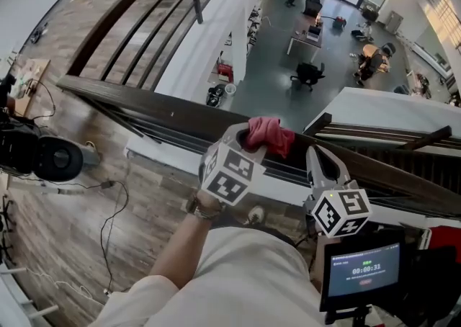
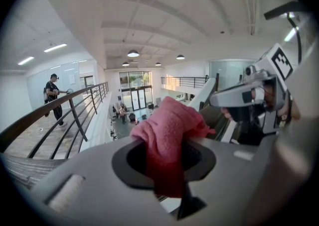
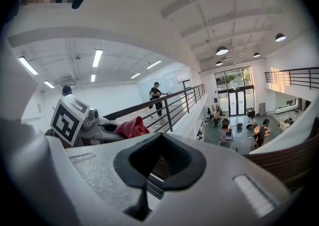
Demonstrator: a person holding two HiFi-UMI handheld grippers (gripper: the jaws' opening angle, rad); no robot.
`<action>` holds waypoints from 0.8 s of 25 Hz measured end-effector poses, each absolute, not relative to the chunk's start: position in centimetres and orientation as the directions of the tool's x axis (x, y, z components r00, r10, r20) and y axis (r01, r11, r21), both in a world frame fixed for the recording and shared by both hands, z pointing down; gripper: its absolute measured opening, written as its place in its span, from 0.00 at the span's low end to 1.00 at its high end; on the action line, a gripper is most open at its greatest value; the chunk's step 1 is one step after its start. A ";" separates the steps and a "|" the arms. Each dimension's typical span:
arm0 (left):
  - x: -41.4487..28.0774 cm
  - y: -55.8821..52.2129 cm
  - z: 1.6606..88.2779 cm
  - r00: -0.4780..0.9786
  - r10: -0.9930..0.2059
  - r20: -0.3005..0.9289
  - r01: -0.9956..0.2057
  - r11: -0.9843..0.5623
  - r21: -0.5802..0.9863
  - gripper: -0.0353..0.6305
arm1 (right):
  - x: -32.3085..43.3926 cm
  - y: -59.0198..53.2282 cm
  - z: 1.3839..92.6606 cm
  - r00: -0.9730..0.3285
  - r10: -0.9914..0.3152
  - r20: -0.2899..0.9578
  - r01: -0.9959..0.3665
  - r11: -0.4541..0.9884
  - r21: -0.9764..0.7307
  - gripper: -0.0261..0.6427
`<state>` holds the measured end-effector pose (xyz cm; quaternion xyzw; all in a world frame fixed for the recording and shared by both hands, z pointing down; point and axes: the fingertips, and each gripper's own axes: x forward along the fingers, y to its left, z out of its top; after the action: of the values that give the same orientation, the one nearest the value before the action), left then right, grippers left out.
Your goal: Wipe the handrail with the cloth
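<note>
A dark wooden handrail (image 1: 144,102) runs across the head view from the left to the lower right. A pink-red cloth (image 1: 268,135) lies bunched on top of it. My left gripper (image 1: 252,140) is shut on the cloth (image 2: 169,130), which bulges up out of its jaws. My right gripper (image 1: 324,158) hovers just right of the cloth, over the rail, shut with nothing in it. In the right gripper view its jaws (image 3: 159,163) are empty, the left gripper (image 3: 94,125) and cloth (image 3: 130,128) are to the left, and the rail's wood (image 3: 291,155) curves at the right.
Beyond the rail is an open drop to a lower floor with desks (image 1: 306,39), chairs and people. A black camera (image 1: 43,156) and cables sit on the wooden floor at left. A screen (image 1: 364,268) stands at bottom right. Someone (image 2: 52,98) stands by the far balcony railing.
</note>
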<state>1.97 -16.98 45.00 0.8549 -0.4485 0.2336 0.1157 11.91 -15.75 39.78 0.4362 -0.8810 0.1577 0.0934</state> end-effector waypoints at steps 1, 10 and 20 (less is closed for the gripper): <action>1.7 -16.9 45.2 0.491 -0.713 0.501 -0.819 -0.574 -0.014 0.21 | 11.6 -15.7 39.7 -0.598 -0.743 0.300 -0.801 0.566 -0.195 0.04; -1.6 -16.8 44.9 0.486 -0.705 0.517 -0.820 -0.573 -0.010 0.21 | 9.5 -16.6 38.2 -0.580 -0.756 0.302 -0.814 0.547 -0.195 0.04; -7.7 -17.2 44.5 0.470 -0.720 0.510 -0.834 -0.552 -0.011 0.21 | 6.0 -18.0 38.1 -0.565 -0.772 0.291 -0.825 0.529 -0.198 0.04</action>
<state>-7.68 -17.22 44.55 0.8488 -0.4576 0.2355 0.1208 5.96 -17.97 38.10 0.4588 -0.8704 0.1579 0.0838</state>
